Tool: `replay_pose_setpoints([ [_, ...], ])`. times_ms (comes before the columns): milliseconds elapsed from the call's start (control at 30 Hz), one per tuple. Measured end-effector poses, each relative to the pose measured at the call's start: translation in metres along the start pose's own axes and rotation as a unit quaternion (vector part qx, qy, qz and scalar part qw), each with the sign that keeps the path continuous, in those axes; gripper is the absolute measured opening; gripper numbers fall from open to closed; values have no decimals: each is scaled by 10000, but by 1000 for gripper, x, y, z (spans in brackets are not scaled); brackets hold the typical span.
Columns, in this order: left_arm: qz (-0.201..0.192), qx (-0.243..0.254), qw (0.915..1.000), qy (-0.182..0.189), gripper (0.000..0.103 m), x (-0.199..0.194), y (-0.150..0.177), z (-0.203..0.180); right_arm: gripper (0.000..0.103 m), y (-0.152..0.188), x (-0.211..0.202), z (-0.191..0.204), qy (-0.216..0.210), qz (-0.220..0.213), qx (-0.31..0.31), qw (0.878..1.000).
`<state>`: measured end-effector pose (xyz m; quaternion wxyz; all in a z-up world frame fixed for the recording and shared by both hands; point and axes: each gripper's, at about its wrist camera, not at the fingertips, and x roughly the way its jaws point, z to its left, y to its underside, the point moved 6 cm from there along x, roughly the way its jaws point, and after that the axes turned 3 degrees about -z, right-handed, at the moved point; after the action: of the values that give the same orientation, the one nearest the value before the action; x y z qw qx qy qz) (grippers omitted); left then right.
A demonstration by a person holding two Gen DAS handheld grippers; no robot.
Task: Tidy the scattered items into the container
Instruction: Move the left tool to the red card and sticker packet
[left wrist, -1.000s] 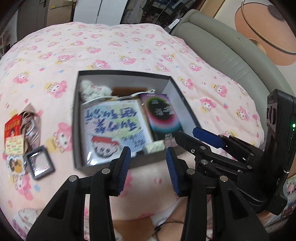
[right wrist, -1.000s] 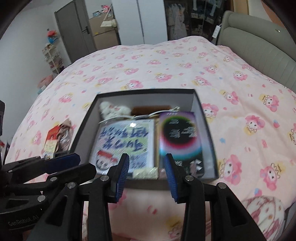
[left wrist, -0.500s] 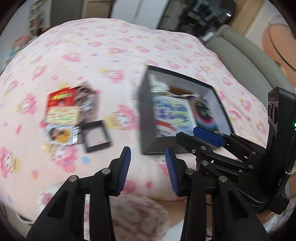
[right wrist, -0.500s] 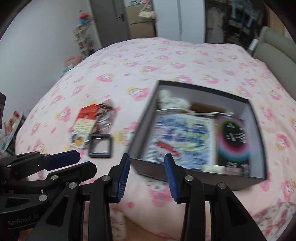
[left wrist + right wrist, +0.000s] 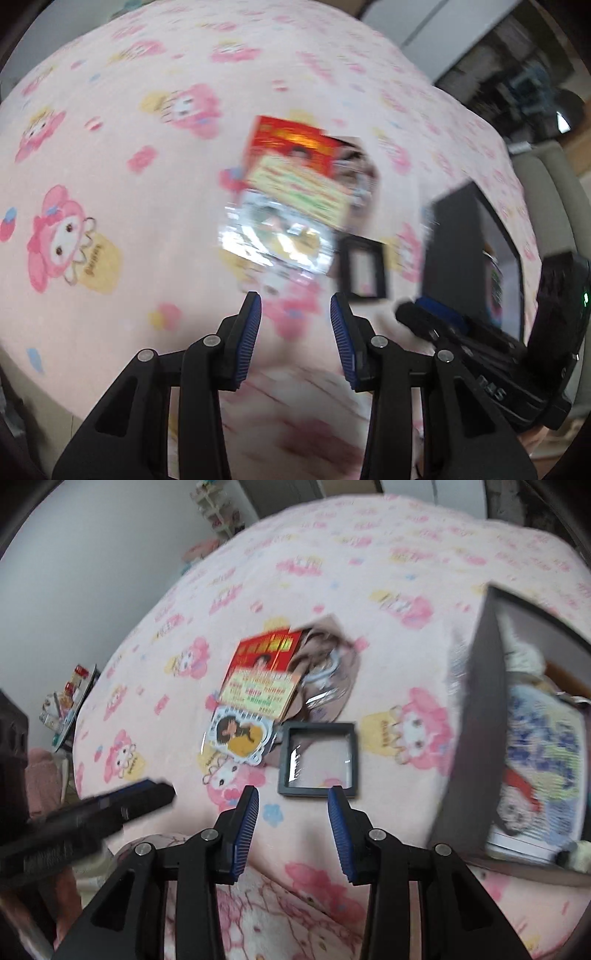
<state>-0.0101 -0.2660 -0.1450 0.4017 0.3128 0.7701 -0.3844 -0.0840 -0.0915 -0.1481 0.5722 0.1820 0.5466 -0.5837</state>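
Now both grippers hang over the loose bits on the pink bedspread (image 5: 332, 546).

Left gripper (image 5: 295, 325) and right gripper (image 5: 291, 812) — each partly open, holding nothing. Red card (image 5: 264, 653), round sticker (image 5: 240, 736) and black frame (image 5: 317, 758) lie clustered together, just beside the dark box (image 5: 480, 720).

The bed cover (image 5: 332, 572) is showing pale pink, printed with pink-hooded cartoon characters, yellow patches and small blue flowers. The box (image 5: 476, 716) is looking dark grey outside. A red card (image 5: 264, 651) is lying with gold lettering, a cream and green-lettered card (image 5: 258, 692) overlapping it. The small square frame (image 5: 317, 758) is appearing dark grey around a clear middle. Both grippers are wearing ribbed blue pads (image 5: 245, 834) on black fingers.
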Motion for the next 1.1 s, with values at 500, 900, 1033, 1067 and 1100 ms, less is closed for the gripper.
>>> replay_pose_setpoints([
  [500, 452, -420, 9981, 17, 38, 93, -64, 52, 35, -23, 96, 17, 15, 627, 18, 9980],
  [900, 792, -239, 9959, 367, 38, 71, -18, 25, 37, -24, 86, 28, -334, 662, -63, 9972],
  [1033, 872, -159, 9947, 515, 38, 59, -10, 26, 37, -7, 67, 37, -482, 734, -183, 9960],
  [1067, 838, -148, 9952, 474, 38, 58, -12, 25, 37, -4, 62, 37, -563, 753, -176, 9954],
  [1100, 790, -161, 9962, 319, 38, 58, -14, 30, 37, -1, 58, 37, -614, 762, -153, 9951],
])
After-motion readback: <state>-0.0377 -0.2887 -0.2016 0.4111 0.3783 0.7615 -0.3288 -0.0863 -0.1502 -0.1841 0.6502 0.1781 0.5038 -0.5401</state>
